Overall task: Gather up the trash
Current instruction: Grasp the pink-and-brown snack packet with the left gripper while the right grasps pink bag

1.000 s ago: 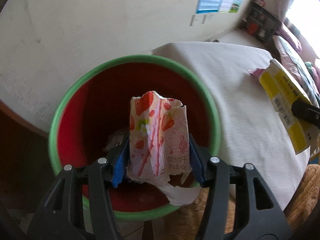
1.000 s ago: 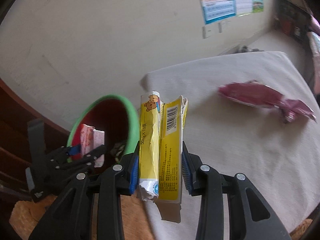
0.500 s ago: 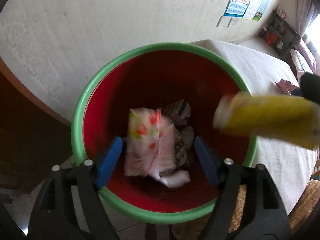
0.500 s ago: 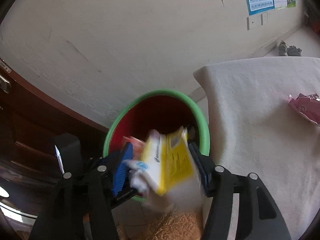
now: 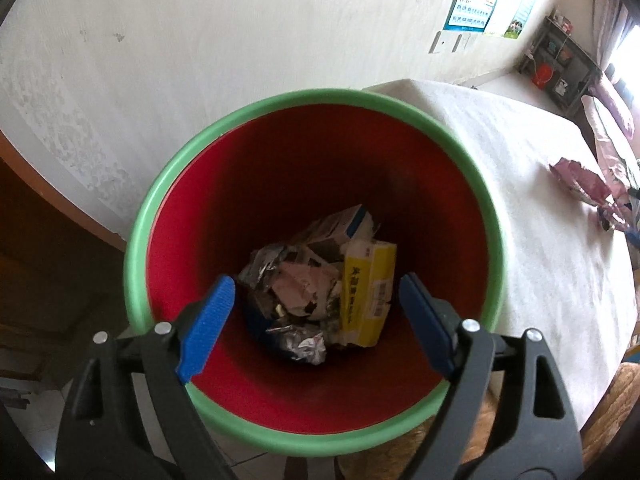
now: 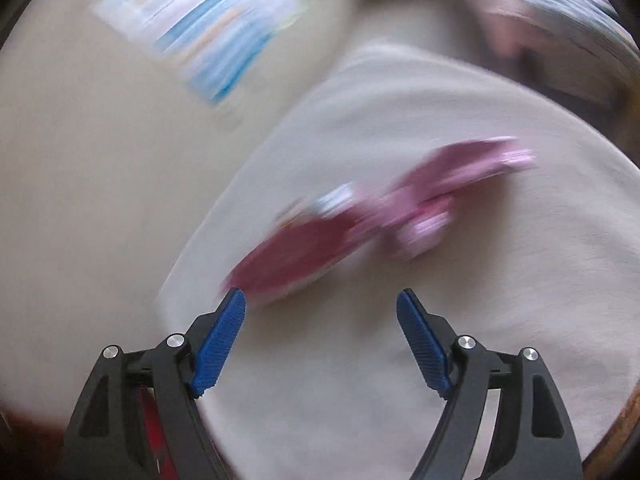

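A red bin with a green rim (image 5: 136, 240) stands beside the white-clothed table (image 5: 540, 240). Inside lie a yellow box (image 5: 368, 288), a pink strawberry wrapper (image 5: 300, 288), a blue-white carton (image 5: 340, 228) and crumpled foil (image 5: 300, 344). My left gripper (image 5: 316, 320) is open and empty right above the bin's mouth. My right gripper (image 6: 322, 340) is open and empty over the table, just short of a magenta-pink wrapper (image 6: 360, 216), which is blurred. The same wrapper shows at the right of the left wrist view (image 5: 584, 184).
A plaster wall (image 5: 240, 40) with a poster (image 5: 480, 12) runs behind the bin. Dark wooden furniture (image 5: 40, 240) stands left of the bin. A shelf unit (image 5: 560, 60) stands at the far right. A brown woven seat (image 5: 616, 400) lies below the table's edge.
Both grippers let go: the strawberry wrapper and the yellow box dropped into the bin. The right gripper then swung away to the table, toward the pink wrapper, with strong blur.
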The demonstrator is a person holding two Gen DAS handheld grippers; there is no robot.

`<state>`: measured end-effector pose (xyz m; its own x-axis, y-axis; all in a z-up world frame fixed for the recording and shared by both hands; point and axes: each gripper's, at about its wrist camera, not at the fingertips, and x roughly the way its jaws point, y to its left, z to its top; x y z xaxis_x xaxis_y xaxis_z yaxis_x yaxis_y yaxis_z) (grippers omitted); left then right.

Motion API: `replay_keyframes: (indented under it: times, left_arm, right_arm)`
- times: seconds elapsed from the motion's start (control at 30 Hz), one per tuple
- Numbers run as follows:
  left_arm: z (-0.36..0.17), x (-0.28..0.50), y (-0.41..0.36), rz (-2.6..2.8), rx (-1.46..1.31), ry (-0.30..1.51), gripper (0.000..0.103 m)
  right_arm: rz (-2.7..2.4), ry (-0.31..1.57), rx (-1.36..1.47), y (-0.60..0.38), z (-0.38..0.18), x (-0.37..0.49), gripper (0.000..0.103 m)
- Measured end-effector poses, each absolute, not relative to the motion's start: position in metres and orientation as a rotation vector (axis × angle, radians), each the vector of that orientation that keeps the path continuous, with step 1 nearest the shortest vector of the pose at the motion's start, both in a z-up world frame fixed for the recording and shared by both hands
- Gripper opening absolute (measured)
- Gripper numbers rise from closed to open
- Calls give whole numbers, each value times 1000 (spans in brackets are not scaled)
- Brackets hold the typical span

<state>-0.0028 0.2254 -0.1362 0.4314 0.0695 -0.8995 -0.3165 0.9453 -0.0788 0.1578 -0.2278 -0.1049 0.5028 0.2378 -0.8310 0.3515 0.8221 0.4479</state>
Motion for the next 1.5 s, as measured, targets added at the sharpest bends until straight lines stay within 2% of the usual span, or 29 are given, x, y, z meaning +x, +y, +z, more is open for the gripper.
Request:
replay_keyframes:
  times: [0.23, 0.43, 0.47, 0.5, 0.53, 0.63, 0.7, 0.83, 1.03, 1.3, 1.37, 1.43, 1.5]
  left_arm:
    - [-121, 20, 181, 154, -202, 1090, 82]
    - [-112, 47, 113, -10, -62, 1079, 86]
    - [-112, 52, 100, -42, -33, 1078, 87]
    - [-113, 57, 87, -72, 2, 1080, 87]
    - [-113, 62, 76, -93, 32, 1081, 87]
    - [-113, 80, 43, -164, 102, 1074, 87]
    - [-113, 92, 25, -204, 143, 1062, 87]
    - [-111, 117, -6, -294, 228, 1039, 93]
    - [-128, 158, -56, -377, 535, 1013, 93]
    - [-140, 203, -113, -451, 675, 1035, 92]
    - [-148, 214, -119, -466, 668, 1098, 81]
    - [-153, 219, -121, -470, 652, 1145, 67]
    - [-152, 217, -120, -456, 630, 1154, 63]
  right_arm:
    - [-245, 1098, 690, -276, -135, 197, 79]
    - [-214, 1125, 469, -255, -150, 214, 77]
    - [-196, 1122, 434, -255, -150, 216, 74]
    - [-171, 1126, 401, -256, -153, 212, 62]
    - [-129, 1135, 377, -255, -155, 212, 45]
    - [-53, 1132, 361, -258, -149, 204, 35]
    - [-5, 1131, 405, -264, -146, 194, 34]
    - [75, 1120, 446, -278, -134, 143, 34]
    - [80, 1182, 472, -283, -148, 63, 37]
    - [155, 1165, 454, -276, -146, 52, 38]
    - [169, 1170, 454, -274, -148, 53, 42]
    - [174, 1165, 449, -273, -148, 53, 54]
    - [172, 1152, 459, -275, -146, 53, 62]
